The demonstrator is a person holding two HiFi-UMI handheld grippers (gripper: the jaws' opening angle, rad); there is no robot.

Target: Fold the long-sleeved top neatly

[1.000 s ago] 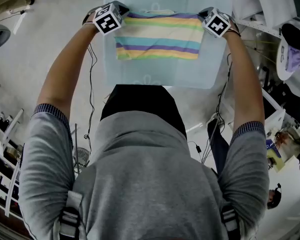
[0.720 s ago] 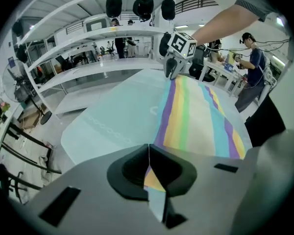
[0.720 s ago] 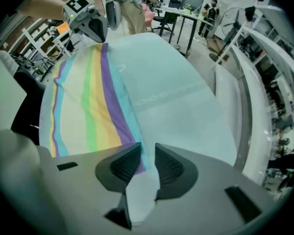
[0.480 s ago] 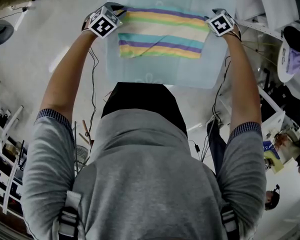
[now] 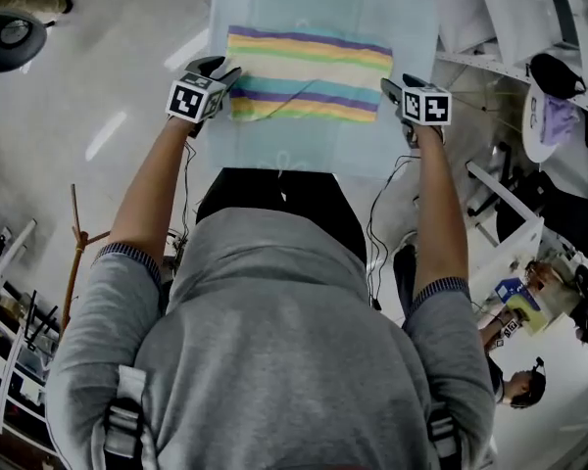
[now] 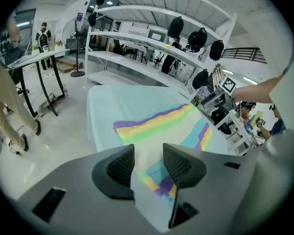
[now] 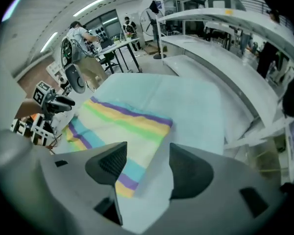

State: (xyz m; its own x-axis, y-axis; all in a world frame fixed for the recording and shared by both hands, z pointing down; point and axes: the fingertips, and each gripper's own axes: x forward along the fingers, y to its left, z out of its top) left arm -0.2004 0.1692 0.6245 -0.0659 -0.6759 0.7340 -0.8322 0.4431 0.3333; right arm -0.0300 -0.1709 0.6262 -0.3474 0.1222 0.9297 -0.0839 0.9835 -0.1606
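Observation:
The striped top (image 5: 309, 71), folded into a flat rectangle, lies on the light-blue table cover (image 5: 402, 18). My left gripper (image 5: 220, 70) hovers by the top's near left corner, and my right gripper (image 5: 392, 89) hovers by its near right corner. Both sets of jaws have just been opening and now stand apart with nothing pressed between them. In the left gripper view the left gripper (image 6: 149, 163) looks down on the top (image 6: 157, 126). From the right gripper (image 7: 147, 168) I see the top (image 7: 122, 126) below and the left gripper (image 7: 56, 102) beyond it.
White shelving (image 6: 152, 48) with dark bags hanging on it stands beyond the table. More racks and clutter (image 5: 544, 116) fill the right side. A person (image 5: 524, 385) sits low at the right, and someone's legs (image 6: 10, 116) are at the left.
Both grippers let go of the top's far corners, opened and drew back to its near corners. The top now rests flat on the cover.

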